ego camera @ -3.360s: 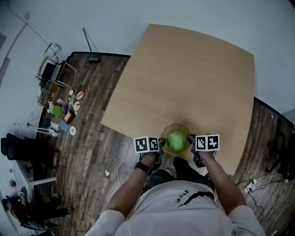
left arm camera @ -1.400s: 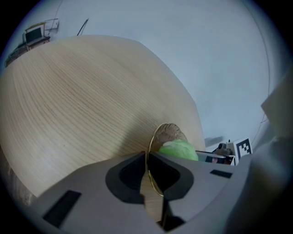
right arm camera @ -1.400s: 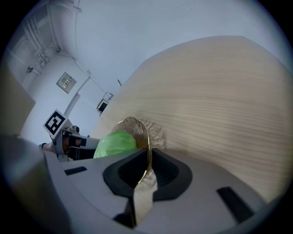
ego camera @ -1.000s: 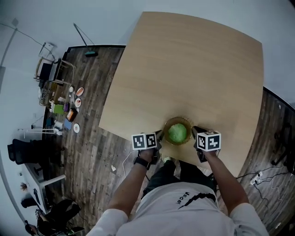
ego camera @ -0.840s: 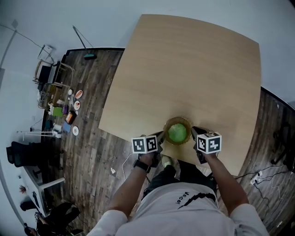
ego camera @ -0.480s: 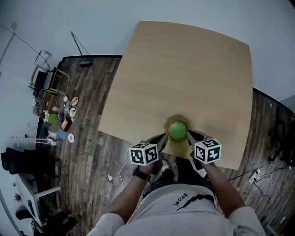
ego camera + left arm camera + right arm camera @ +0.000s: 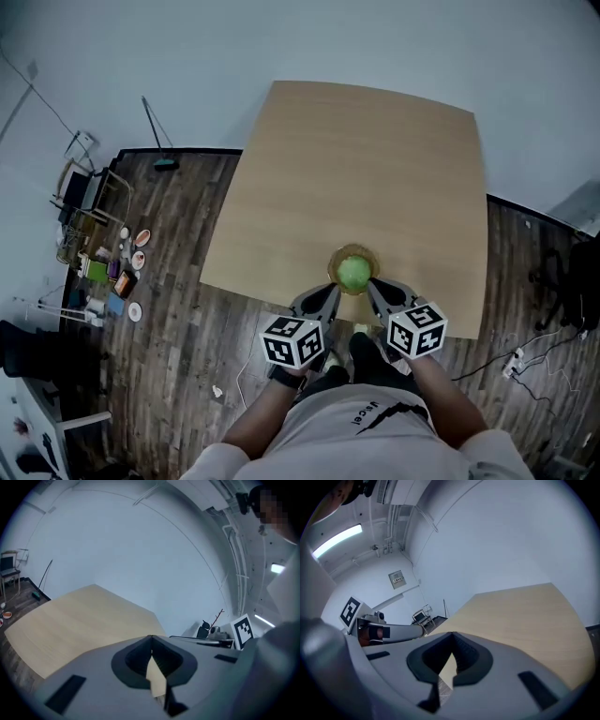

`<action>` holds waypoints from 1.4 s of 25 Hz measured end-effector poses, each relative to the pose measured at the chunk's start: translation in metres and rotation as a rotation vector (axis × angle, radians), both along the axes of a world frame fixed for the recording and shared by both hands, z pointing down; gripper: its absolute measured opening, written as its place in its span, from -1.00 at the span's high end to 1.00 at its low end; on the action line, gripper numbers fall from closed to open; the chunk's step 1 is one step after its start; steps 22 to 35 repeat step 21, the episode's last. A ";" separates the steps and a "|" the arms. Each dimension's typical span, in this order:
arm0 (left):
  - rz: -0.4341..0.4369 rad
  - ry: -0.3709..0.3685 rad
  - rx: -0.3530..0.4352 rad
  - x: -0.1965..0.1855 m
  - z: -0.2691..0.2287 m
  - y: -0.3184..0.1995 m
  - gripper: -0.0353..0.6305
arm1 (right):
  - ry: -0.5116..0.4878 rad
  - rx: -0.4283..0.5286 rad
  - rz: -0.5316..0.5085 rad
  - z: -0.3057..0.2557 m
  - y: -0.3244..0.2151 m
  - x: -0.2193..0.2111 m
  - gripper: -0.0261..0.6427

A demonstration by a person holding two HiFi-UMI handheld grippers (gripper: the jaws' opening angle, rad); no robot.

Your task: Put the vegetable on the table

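Observation:
A round green vegetable point(image 7: 353, 272) lies in a shallow yellowish bowl point(image 7: 338, 258) near the front edge of the light wooden table point(image 7: 366, 169). In the head view my left gripper point(image 7: 328, 291) and right gripper point(image 7: 372, 285) sit just short of the bowl on the person's side, angled toward it from either side, and neither touches it. In the left gripper view the left gripper point(image 7: 151, 638) has its jaws together with nothing held. The right gripper point(image 7: 452, 633) in its own view is likewise shut and empty. Neither gripper view shows the bowl; only tabletop and wall lie ahead.
The table's front edge point(image 7: 281, 298) runs just under the grippers. A metal rack point(image 7: 80, 202) and small plates and boxes point(image 7: 127, 272) stand on the dark wood floor at left. A broom point(image 7: 159, 141) leans nearby. Cables point(image 7: 525, 361) and a chair point(image 7: 562, 281) are at right.
Both grippers have drawn back from the bowl's sides toward the person and now angle in behind it. The head view has shifted, so the table sits lower in frame.

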State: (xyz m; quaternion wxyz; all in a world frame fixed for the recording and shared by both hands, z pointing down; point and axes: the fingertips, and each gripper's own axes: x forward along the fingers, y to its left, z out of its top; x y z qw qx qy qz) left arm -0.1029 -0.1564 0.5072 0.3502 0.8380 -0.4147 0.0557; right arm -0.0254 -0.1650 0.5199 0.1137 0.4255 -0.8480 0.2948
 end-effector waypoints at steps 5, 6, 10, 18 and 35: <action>0.014 -0.007 0.105 -0.004 -0.032 0.006 0.85 | 0.006 0.126 0.016 -0.037 0.009 -0.006 0.88; 0.011 -0.006 0.121 -0.005 -0.037 0.008 0.85 | 0.000 0.150 0.024 -0.043 0.010 -0.005 0.88; 0.006 -0.004 0.184 -0.007 -0.057 0.011 0.85 | -0.010 0.221 0.038 -0.062 0.013 0.000 0.88; -0.016 -0.002 0.222 -0.016 -0.071 0.012 0.85 | -0.005 0.261 0.050 -0.075 0.016 0.002 0.88; -0.017 -0.005 0.222 -0.017 -0.073 0.014 0.85 | -0.001 0.263 0.051 -0.076 0.018 0.001 0.88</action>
